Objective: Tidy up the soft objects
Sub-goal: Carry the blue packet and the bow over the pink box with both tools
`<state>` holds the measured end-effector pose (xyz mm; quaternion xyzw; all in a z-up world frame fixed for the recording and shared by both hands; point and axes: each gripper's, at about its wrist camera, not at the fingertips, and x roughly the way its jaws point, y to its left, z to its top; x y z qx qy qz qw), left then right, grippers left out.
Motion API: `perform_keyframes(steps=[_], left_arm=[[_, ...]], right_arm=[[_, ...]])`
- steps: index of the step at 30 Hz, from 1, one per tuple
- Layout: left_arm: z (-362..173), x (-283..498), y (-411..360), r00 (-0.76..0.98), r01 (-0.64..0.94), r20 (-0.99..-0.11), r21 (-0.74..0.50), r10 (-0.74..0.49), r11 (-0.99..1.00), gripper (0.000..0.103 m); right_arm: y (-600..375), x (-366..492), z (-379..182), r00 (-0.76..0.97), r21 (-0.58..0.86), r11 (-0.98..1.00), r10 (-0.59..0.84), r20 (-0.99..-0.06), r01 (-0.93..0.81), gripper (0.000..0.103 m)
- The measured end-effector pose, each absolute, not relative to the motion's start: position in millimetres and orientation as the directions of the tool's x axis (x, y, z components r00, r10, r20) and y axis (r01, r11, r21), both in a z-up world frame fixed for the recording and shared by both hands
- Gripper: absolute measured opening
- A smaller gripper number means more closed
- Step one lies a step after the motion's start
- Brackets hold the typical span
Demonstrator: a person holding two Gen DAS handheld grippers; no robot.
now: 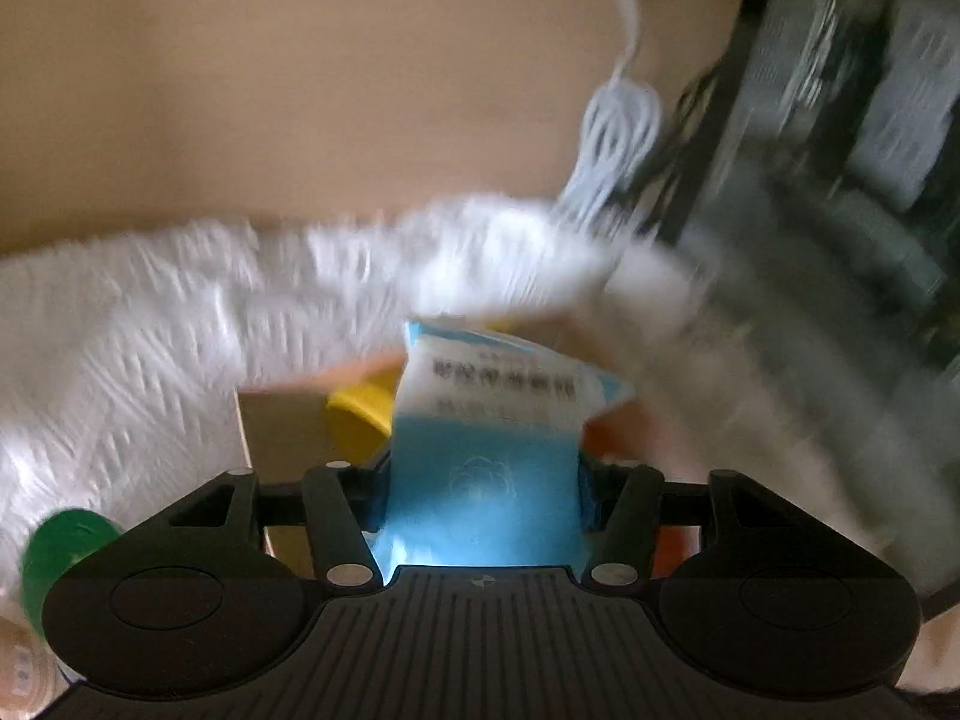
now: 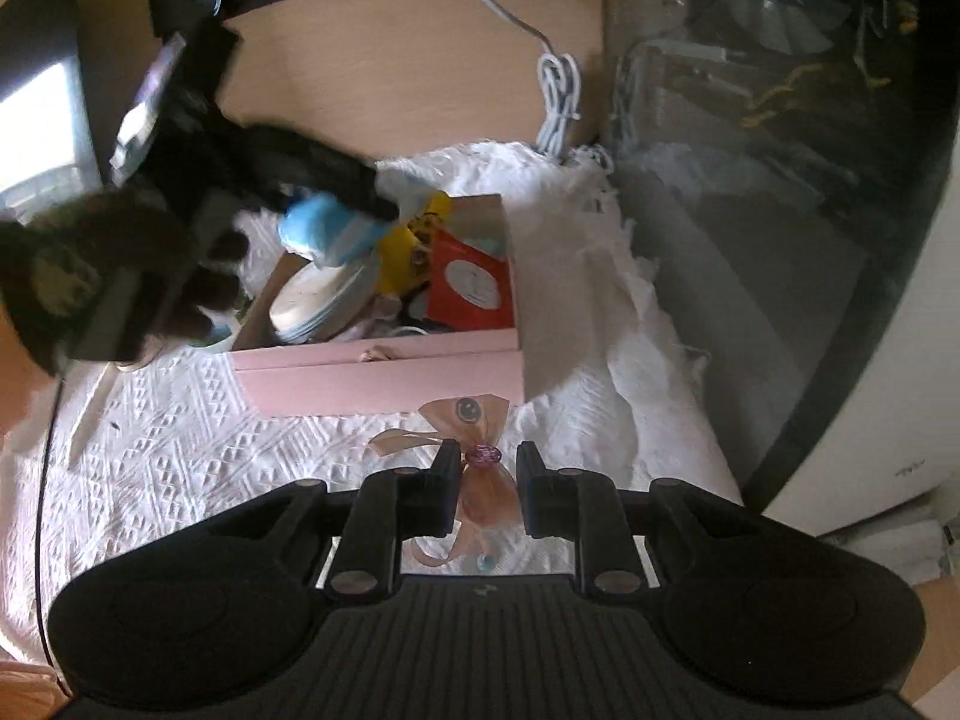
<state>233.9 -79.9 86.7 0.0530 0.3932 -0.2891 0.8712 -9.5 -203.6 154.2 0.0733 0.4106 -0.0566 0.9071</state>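
Observation:
My left gripper (image 1: pixel 485 480) is shut on a soft blue-and-white tissue pack (image 1: pixel 480 450), which fills the gap between its fingers. The right wrist view shows that pack (image 2: pixel 327 231) hanging over the open pink box (image 2: pixel 384 372), under a black left finger (image 2: pixel 336 174). In the box lie a yellow item (image 2: pixel 408 252), a red packet (image 2: pixel 474 282) and round white pads (image 2: pixel 318 300). My right gripper (image 2: pixel 483 462) sits just in front of the box, shut on a peach ribbon bow (image 2: pixel 486 498) with a pink bead. The left wrist view is blurred.
A white textured cloth (image 2: pixel 180 438) covers the wooden desk (image 2: pixel 390 78) under the box. A coiled white cable (image 2: pixel 558 96) lies behind it. To the right is a dark glass surface (image 2: pixel 780 180). A green-capped bottle (image 1: pixel 66 546) stands at the left. A hand (image 2: pixel 198 288) holds the left gripper.

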Motion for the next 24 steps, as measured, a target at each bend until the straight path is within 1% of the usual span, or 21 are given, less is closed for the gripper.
perform_keyframes(steps=[2, 4, 6, 11, 14, 16, 17, 19, 21, 24], left_arm=[[74, 235, -82, 0.511, 0.552, -0.737, -0.115, -0.443, 0.826, 0.068], [73, 235, -77, 0.511, 0.551, -0.725, -0.135, -0.461, 0.823, 0.067], [81, 232, -68, 0.519, 0.553, -0.697, -0.168, -0.495, 0.816, 0.064], [113, 221, -50, 0.554, 0.565, -0.611, -0.222, -0.565, 0.795, 0.064], [124, 214, -40, 0.576, 0.561, -0.575, -0.24, -0.582, 0.792, 0.064], [124, 212, -42, 0.568, 0.565, -0.588, -0.231, -0.576, 0.792, 0.058], [120, 213, -45, 0.552, 0.574, -0.611, -0.215, -0.568, 0.79, 0.053], [112, 210, -49, 0.538, 0.599, -0.632, -0.179, -0.558, 0.78, 0.052], [107, 208, -49, 0.537, 0.608, -0.625, -0.179, -0.567, 0.773, 0.053], [107, 208, -45, 0.549, 0.592, -0.622, -0.182, -0.558, 0.785, 0.053]], right_arm=[[-206, -7, 151, 0.647, 0.086, 0.982, -0.044, -0.761, 0.168, 0.02], [-210, -2, 148, 0.643, 0.088, 0.982, -0.042, -0.765, 0.168, 0.02], [-212, 4, 147, 0.645, 0.088, 0.983, -0.039, -0.763, 0.163, 0.02], [-216, 26, 152, 0.675, 0.095, 0.987, -0.019, -0.738, 0.132, 0.019], [-217, 46, 161, 0.7, 0.101, 0.989, -0.002, -0.715, 0.106, 0.019], [-218, 64, 171, 0.718, 0.115, 0.989, 0.018, -0.696, 0.087, 0.02], [-220, 73, 176, 0.726, 0.126, 0.989, 0.027, -0.687, 0.082, 0.02], [-224, 98, 186, 0.74, 0.167, 0.983, 0.061, -0.67, 0.07, 0.02], [-229, 123, 188, 0.742, 0.203, 0.977, 0.088, -0.664, 0.066, 0.02], [-234, 168, 171, 0.707, 0.249, 0.966, 0.126, -0.696, 0.073, 0.02]])
